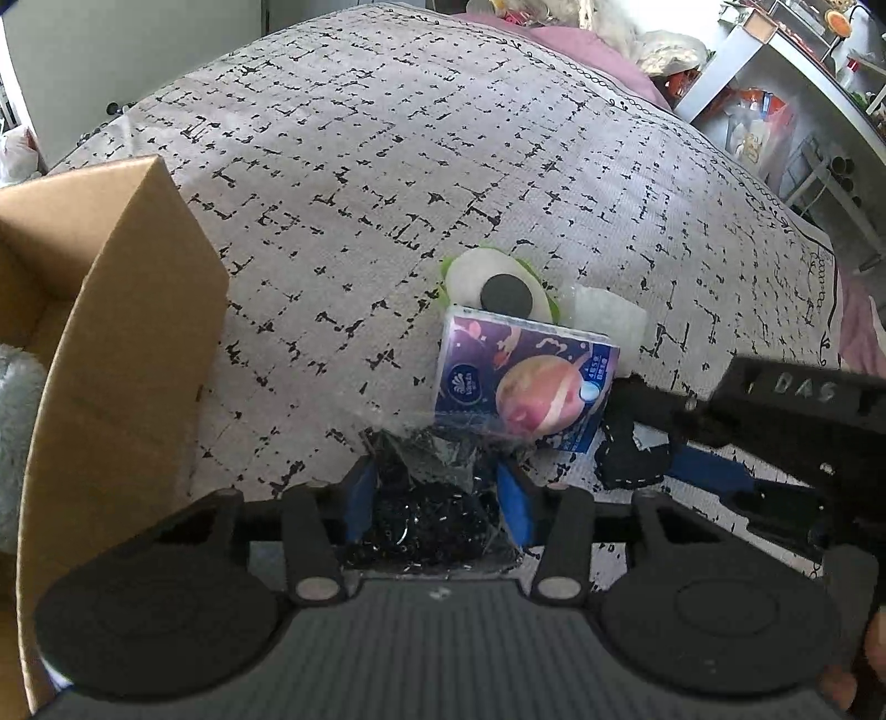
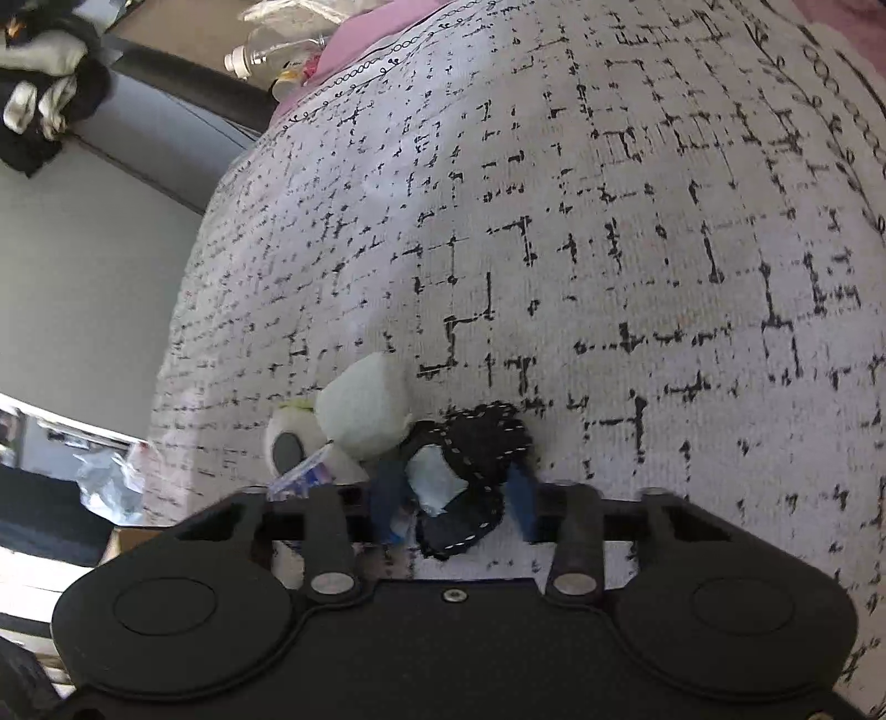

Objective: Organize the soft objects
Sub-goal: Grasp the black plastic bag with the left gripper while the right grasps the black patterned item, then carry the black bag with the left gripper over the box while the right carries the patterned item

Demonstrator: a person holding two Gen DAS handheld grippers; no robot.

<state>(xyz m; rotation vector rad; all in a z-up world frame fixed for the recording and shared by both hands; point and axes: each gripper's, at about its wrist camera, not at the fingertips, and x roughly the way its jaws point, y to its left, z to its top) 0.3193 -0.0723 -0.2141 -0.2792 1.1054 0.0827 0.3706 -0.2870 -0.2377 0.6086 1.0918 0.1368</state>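
Observation:
On the patterned bedspread [image 1: 387,166] lie a purple tissue pack [image 1: 526,382], a green-and-white eye plush [image 1: 493,282] behind it and a white soft block [image 1: 609,318]. My left gripper [image 1: 437,487] is shut on a clear bag of black stuff [image 1: 432,520], low over the bed beside the cardboard box [image 1: 116,343]. My right gripper [image 2: 457,493] has its blue fingers [image 2: 520,498] around a black stitched fabric piece [image 2: 482,443] with a white patch; it also shows in the left wrist view [image 1: 631,454]. The white block [image 2: 362,407] and eye plush [image 2: 288,437] lie just left of it.
The open box holds a grey plush [image 1: 16,421] at the far left. A pink sheet and clutter [image 1: 609,50] lie at the bed's far end. Shelves [image 1: 775,111] stand to the right. A plastic bottle [image 2: 266,52] and dark clothes [image 2: 44,94] lie beyond the bed.

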